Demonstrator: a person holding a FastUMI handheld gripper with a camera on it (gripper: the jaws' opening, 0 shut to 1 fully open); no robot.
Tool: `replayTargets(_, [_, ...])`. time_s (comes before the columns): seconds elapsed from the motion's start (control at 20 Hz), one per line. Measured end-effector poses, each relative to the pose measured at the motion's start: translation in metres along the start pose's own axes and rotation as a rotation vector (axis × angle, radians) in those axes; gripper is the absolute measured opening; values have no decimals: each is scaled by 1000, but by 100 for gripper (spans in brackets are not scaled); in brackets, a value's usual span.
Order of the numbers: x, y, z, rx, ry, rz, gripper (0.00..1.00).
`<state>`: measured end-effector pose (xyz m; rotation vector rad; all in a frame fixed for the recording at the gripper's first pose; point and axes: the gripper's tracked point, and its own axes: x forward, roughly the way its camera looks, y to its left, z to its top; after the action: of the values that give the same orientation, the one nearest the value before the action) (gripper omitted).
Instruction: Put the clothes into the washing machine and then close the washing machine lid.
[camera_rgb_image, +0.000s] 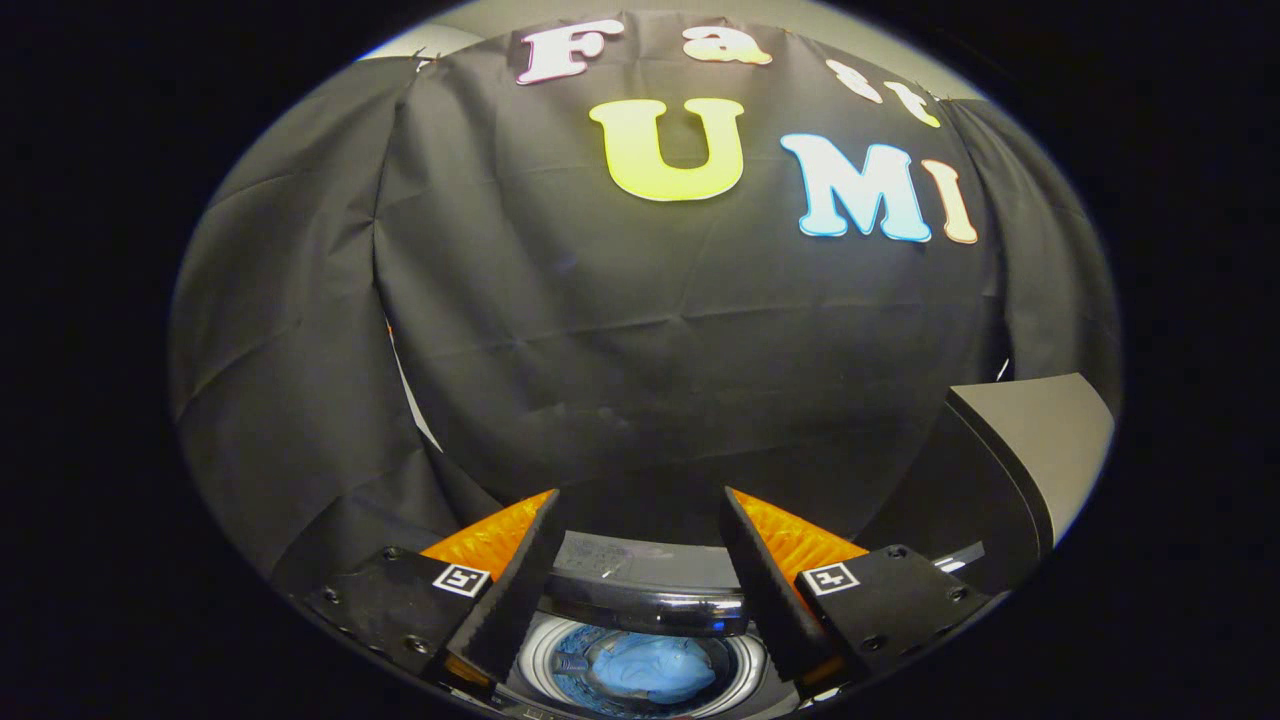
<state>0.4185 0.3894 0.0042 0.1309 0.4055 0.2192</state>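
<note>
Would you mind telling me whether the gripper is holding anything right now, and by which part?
Nothing is held: the gripper is open, fingers apart, above the blue garment lying in the washing machine drum.

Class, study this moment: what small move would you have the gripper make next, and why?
Probably swing toward the raised lid to begin closing it. The blue clothes already lie inside the washing machine drum, seen below between the jaws, and the gripper is open and holds nothing. The lid stands up just beyond the jaws, off to one side, so only the closing step seems left.
</note>
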Motion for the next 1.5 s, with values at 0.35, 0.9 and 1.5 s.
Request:
replayTargets(0.35, [-3, -1, -3, -4, -45, -15, 97])
replayTargets(0.9, [-15, -3, -27, -110, 14, 38, 99])
replayTargets(1.5, [-197, -67, -126, -217, -13, 283, 100])
